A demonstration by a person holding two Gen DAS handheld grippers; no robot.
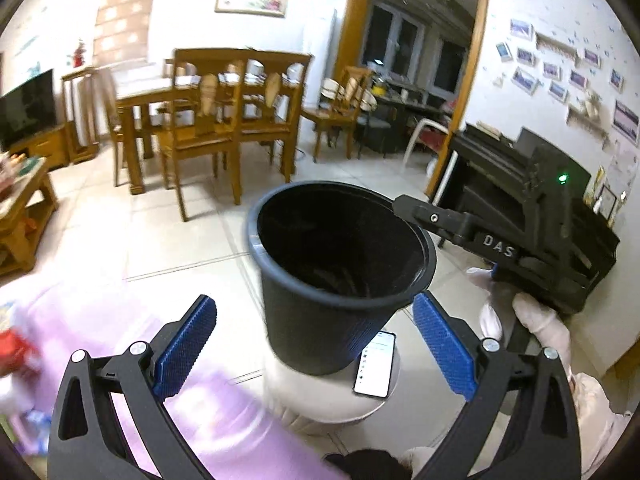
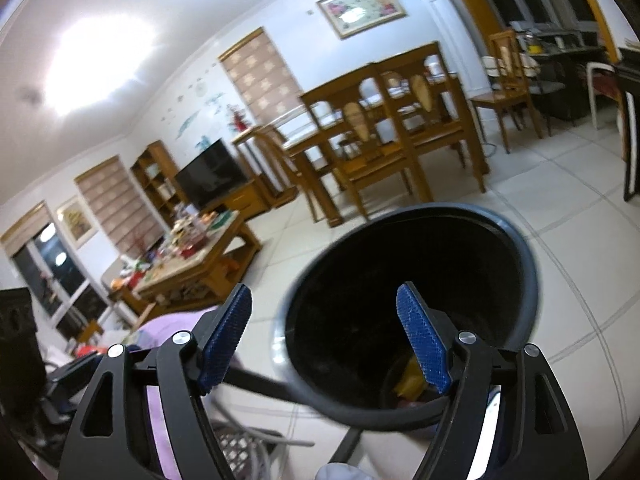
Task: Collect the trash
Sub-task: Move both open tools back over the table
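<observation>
A black trash bin (image 1: pixel 336 280) stands on a white round stool (image 1: pixel 320 400). My left gripper (image 1: pixel 314 300) is open just short of the bin; its blue pads flank the lower wall without touching it. In the left wrist view a gloved hand (image 1: pixel 536 320) holds the other tool, and a finger of my right gripper (image 1: pixel 432 218) reaches over the bin's far right rim. In the right wrist view my right gripper (image 2: pixel 322 296) is open above the bin's mouth (image 2: pixel 360 320), with nothing between its pads. A yellow scrap (image 2: pixel 410 378) lies in the bottom of the bin.
A phone (image 1: pixel 376 364) lies on the stool beside the bin. A purple cloth (image 1: pixel 132 344) covers the near left. Wooden dining table and chairs (image 1: pixel 208 112) stand behind, a cluttered coffee table (image 2: pixel 192 264) to the left, a black cabinet (image 1: pixel 520 184) on the right.
</observation>
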